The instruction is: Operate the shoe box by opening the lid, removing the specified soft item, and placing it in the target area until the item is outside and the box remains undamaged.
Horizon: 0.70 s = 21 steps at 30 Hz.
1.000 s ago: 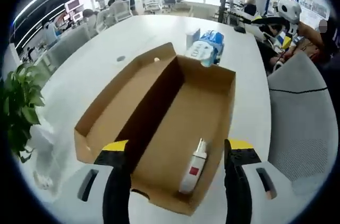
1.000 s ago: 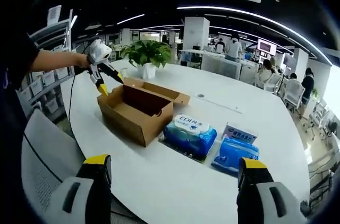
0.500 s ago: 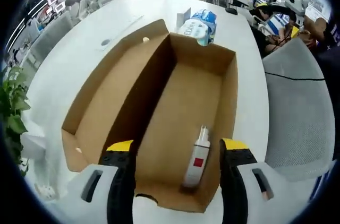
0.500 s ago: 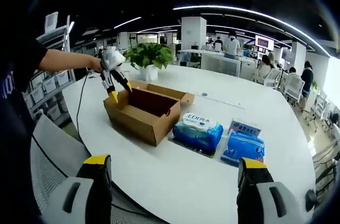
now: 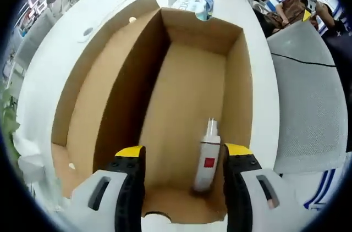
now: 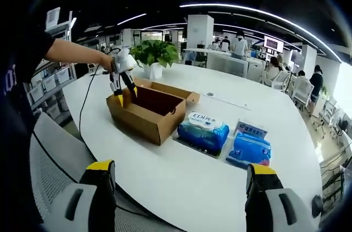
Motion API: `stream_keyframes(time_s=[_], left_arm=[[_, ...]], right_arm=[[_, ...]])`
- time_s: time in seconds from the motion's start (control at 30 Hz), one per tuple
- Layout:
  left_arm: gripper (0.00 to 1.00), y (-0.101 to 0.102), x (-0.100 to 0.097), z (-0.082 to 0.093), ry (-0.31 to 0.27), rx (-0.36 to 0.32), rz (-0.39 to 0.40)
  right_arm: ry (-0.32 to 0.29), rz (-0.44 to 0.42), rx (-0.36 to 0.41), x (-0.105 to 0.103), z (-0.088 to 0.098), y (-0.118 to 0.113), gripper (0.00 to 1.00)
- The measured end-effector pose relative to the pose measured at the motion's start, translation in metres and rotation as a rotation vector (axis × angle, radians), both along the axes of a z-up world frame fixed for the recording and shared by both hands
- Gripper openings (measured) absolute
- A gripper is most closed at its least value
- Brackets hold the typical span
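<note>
Shoe box [image 5: 187,94]: lid folded open, white bottle [image 5: 206,158] lying inside near corner. My left gripper [image 5: 184,174] spread wide, empty, above it. Step: reach-in. Next: descend, straddle bottle, close. Right gripper [image 6: 179,188] spread, idle.

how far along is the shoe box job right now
Done: the shoe box lies open, its lid flap folded out flat beside it. In hand: the left gripper is poised open over the white bottle on the box floor, not yet gripping. Left: grasping the item, lifting it out and setting it on the table. The right gripper waits, open.
</note>
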<state>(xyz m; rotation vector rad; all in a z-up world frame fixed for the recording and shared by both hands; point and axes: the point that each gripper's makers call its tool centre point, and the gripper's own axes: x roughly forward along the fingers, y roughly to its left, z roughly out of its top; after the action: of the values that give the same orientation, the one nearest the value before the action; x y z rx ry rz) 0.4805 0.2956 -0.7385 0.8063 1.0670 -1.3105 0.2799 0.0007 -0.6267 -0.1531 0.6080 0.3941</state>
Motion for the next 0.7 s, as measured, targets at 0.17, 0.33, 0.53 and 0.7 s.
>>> stream_keyframes(time_s=[0.17,0.33,0.53,0.7], left_arm=[[0.54,-0.002,-0.006,-0.009,0.020,0.035,-0.045],[0.54,-0.001,-0.009,-0.020,0.033,0.078,-0.078],[0.54,0.001,-0.010,-0.027,0.021,0.118,-0.120],[0.54,0.002,-0.014,-0.031,0.020,0.127,-0.120]], right_arm=[[0.009,-0.012,0.007,-0.004,-0.002,-0.003,0.99],[0.008,-0.039,0.014,-0.007,-0.002,-0.009,0.99],[0.011,-0.053,0.021,-0.007,-0.003,-0.011,0.98],[0.013,-0.048,0.025,-0.005,-0.005,-0.008,0.98]])
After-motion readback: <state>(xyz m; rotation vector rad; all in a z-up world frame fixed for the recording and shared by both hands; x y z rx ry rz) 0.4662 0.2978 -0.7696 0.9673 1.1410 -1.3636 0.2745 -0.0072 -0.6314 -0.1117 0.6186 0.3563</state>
